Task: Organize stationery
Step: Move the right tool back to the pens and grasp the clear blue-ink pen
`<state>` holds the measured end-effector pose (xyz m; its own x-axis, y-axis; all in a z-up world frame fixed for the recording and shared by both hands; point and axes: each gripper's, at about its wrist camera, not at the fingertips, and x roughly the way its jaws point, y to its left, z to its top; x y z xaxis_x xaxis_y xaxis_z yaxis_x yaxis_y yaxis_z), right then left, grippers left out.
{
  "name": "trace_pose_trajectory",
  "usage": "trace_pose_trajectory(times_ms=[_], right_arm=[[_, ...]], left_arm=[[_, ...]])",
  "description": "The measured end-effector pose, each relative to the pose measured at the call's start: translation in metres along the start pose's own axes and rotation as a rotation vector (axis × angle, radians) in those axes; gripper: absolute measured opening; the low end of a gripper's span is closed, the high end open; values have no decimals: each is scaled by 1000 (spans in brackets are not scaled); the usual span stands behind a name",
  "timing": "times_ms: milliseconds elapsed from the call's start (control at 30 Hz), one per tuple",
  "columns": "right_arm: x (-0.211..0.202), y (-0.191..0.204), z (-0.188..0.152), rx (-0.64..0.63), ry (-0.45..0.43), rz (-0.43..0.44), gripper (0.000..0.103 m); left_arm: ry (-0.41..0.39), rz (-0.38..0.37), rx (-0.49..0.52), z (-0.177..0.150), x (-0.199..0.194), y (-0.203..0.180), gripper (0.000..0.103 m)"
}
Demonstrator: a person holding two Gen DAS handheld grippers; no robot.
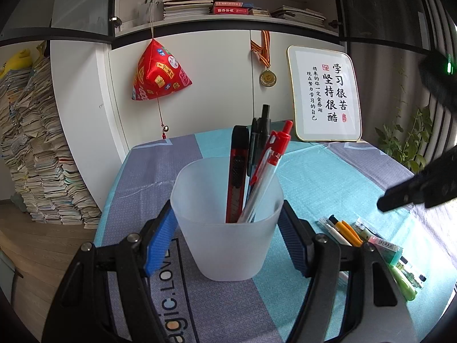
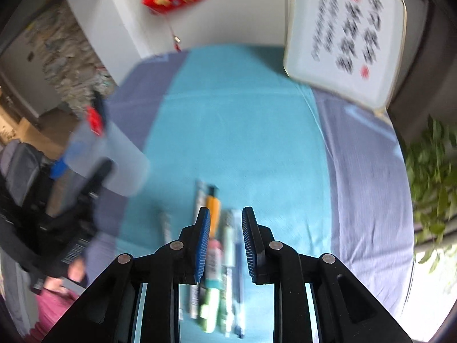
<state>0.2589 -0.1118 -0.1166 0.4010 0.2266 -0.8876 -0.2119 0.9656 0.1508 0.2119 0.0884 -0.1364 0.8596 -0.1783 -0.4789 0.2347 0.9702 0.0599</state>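
Left gripper [image 1: 227, 228]: my jaws clamp the frosted translucent plastic cup [image 1: 227, 223]. Right view only: right gripper [image 2: 226, 243], jaws apart above loose pens [image 2: 225, 260].

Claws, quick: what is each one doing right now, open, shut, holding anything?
Left claw: shut on the translucent cup of pens.
Right claw: open, holding nothing, poised over the loose pens on the tablecloth.

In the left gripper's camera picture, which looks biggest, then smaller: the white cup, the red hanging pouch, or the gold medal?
1. White cup, though it is nearest the camera, which makes it look bigger.
2. Red hanging pouch.
3. Gold medal, clearly the smallest.
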Motion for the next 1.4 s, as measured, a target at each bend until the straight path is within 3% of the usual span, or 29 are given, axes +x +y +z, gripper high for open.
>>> trace_pose_trajectory(times_ms=[167,600,767,967,1067,1400], right_arm=[[19,-15,-12,38,52,7,22],[36,-18,-17,47,82,-1,22],[34,-32,-16,75,62,-60,22],[28,-45,-16,135,54,-43,22],[29,-44,-15,147,61,-18,22],[45,-34,-5,122,84,-57,22]], left_arm=[[0,0,-1,0,0,0,69],[-1,0,2,0,0,0,69],[-1,0,2,0,-1,0,69],[-1,1,3,0,-1,0,69],[-1,1,4,0,-1,0,69],[-2,1,4,0,-1,0,69]])
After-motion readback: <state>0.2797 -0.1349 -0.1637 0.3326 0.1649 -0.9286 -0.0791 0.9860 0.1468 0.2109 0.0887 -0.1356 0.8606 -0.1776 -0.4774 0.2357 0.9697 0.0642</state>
